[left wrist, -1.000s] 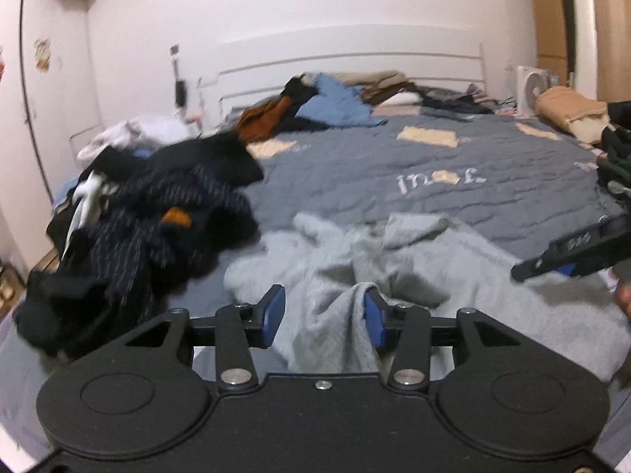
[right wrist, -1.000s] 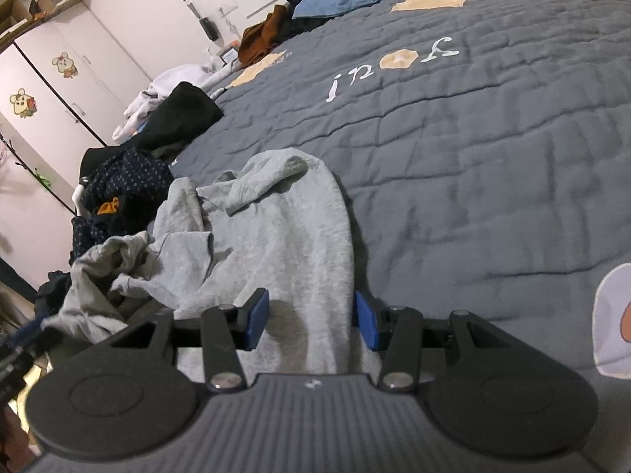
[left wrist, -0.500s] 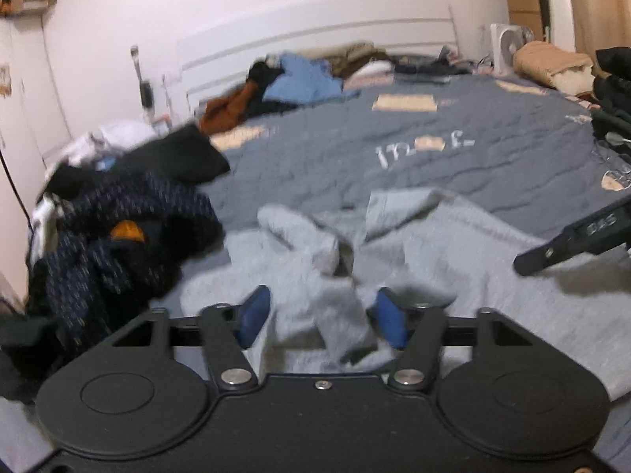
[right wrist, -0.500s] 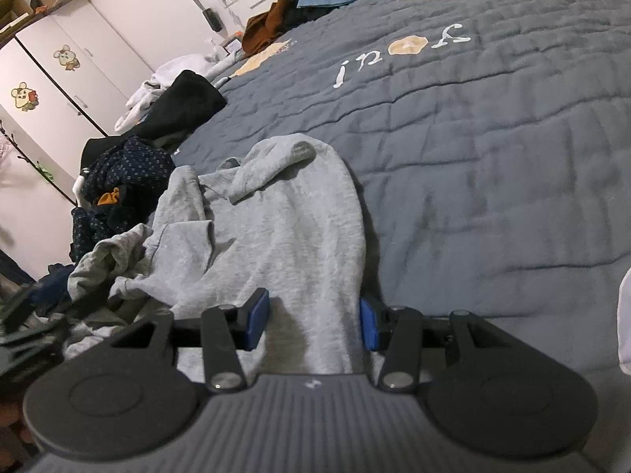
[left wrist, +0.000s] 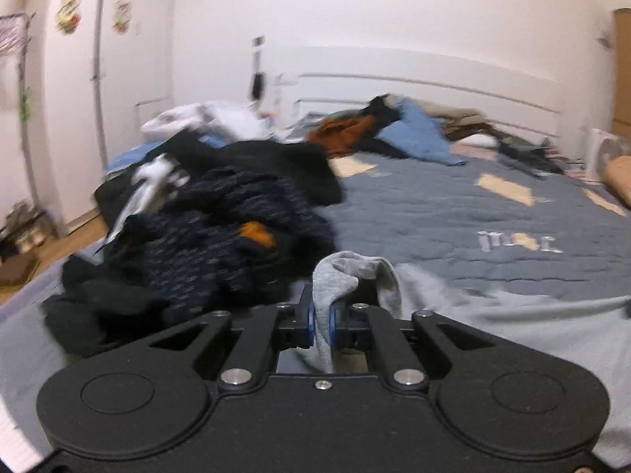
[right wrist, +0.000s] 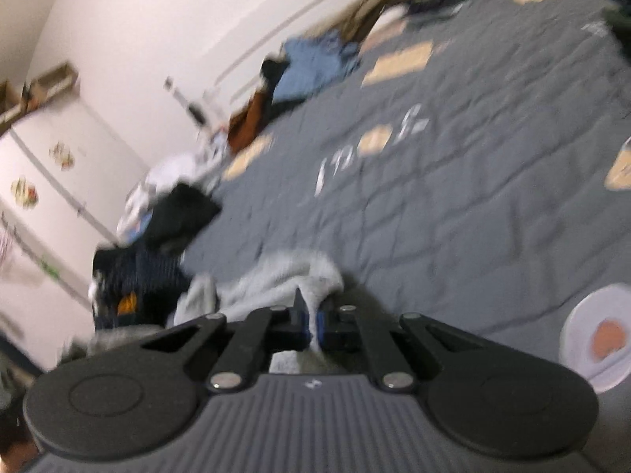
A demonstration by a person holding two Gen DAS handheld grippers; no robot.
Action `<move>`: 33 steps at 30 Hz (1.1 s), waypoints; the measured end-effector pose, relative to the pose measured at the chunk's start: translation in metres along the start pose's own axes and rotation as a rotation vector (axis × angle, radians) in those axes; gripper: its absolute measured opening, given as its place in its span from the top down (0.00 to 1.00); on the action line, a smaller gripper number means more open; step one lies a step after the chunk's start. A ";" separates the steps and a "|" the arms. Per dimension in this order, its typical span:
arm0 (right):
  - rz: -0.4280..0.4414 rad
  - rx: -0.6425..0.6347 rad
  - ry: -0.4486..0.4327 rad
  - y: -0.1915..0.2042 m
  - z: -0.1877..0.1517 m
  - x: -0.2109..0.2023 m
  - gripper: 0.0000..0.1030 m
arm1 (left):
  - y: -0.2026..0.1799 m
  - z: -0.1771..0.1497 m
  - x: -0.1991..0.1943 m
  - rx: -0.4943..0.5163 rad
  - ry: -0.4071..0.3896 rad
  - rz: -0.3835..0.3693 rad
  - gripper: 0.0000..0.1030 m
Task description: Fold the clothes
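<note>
A light grey sweatshirt [left wrist: 493, 315] lies crumpled on the grey quilted bed [left wrist: 493, 213]. My left gripper [left wrist: 322, 325] is shut on a fold of the grey sweatshirt, which bulges up over the blue pads. My right gripper [right wrist: 313, 325] is shut on another edge of the same sweatshirt [right wrist: 276, 280]; the rest of it trails away to the left in this blurred view.
A heap of dark clothes [left wrist: 205, 236] lies left of the sweatshirt, also in the right wrist view [right wrist: 150, 272]. Blue, brown and tan garments [left wrist: 402, 130] are piled by the white headboard [left wrist: 434, 82]. A white wardrobe [left wrist: 79, 90] stands on the left.
Both grippers were open over the sweatshirt and have closed on its fabric. Both views have swung and lifted, with motion blur; the left view now faces the dark heap.
</note>
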State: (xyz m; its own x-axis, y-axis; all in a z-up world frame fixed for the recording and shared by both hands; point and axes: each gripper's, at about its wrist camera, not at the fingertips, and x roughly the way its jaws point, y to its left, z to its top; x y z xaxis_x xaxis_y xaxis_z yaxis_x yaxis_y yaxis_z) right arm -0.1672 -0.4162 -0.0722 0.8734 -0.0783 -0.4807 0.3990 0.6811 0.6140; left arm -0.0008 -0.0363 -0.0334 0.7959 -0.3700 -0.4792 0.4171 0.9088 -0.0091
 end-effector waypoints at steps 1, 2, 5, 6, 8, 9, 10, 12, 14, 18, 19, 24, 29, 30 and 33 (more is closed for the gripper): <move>-0.013 0.012 -0.023 -0.003 0.006 -0.006 0.96 | 0.004 0.001 0.001 -0.001 0.023 0.010 0.93; -0.027 0.023 -0.044 -0.007 0.011 -0.012 0.96 | 0.007 0.001 0.001 0.008 0.043 0.023 0.93; -0.080 0.019 -0.072 -0.019 0.025 -0.027 0.96 | 0.002 0.001 -0.003 0.046 0.039 0.022 0.89; -0.099 0.011 -0.073 -0.023 0.029 -0.031 0.97 | -0.001 0.002 -0.005 0.049 0.026 0.013 0.86; -0.104 0.003 -0.028 -0.030 0.033 -0.035 0.96 | -0.006 0.004 -0.010 0.057 -0.002 -0.007 0.78; -0.109 -0.013 -0.008 -0.031 0.033 -0.036 0.96 | -0.008 0.005 -0.012 0.061 -0.016 -0.016 0.71; -0.114 -0.031 0.013 -0.032 0.032 -0.037 0.96 | -0.010 0.006 -0.014 0.064 -0.029 -0.026 0.65; -0.110 -0.084 0.073 -0.030 0.025 -0.036 0.96 | -0.015 0.008 -0.019 0.072 -0.057 -0.045 0.61; -0.087 -0.120 0.134 -0.027 0.018 -0.036 0.96 | -0.020 0.010 -0.023 0.079 -0.084 -0.065 0.59; -0.049 -0.201 0.237 -0.020 0.005 -0.038 0.96 | -0.030 0.014 -0.032 0.094 -0.139 -0.104 0.44; -0.049 -0.216 0.247 -0.018 0.002 -0.040 0.96 | -0.035 0.010 -0.027 0.114 -0.112 -0.105 0.44; -0.045 -0.199 0.279 -0.024 -0.005 -0.038 0.94 | -0.060 -0.010 0.000 0.220 0.037 -0.106 0.39; -0.048 -0.166 0.293 -0.032 -0.011 -0.034 0.94 | -0.085 -0.030 0.028 0.326 0.186 -0.108 0.38; -0.049 -0.160 0.296 -0.034 -0.013 -0.033 0.94 | -0.090 -0.034 0.033 0.347 0.216 -0.108 0.38; -0.051 -0.140 0.305 -0.039 -0.016 -0.031 0.92 | -0.092 -0.040 0.046 0.340 0.289 -0.134 0.48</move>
State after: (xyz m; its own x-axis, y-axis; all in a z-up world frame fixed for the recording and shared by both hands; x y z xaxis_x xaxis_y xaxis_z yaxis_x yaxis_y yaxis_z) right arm -0.2141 -0.4283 -0.0913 0.7212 0.0917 -0.6866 0.3795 0.7769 0.5024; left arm -0.0198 -0.1291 -0.0897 0.5904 -0.3672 -0.7188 0.6667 0.7238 0.1778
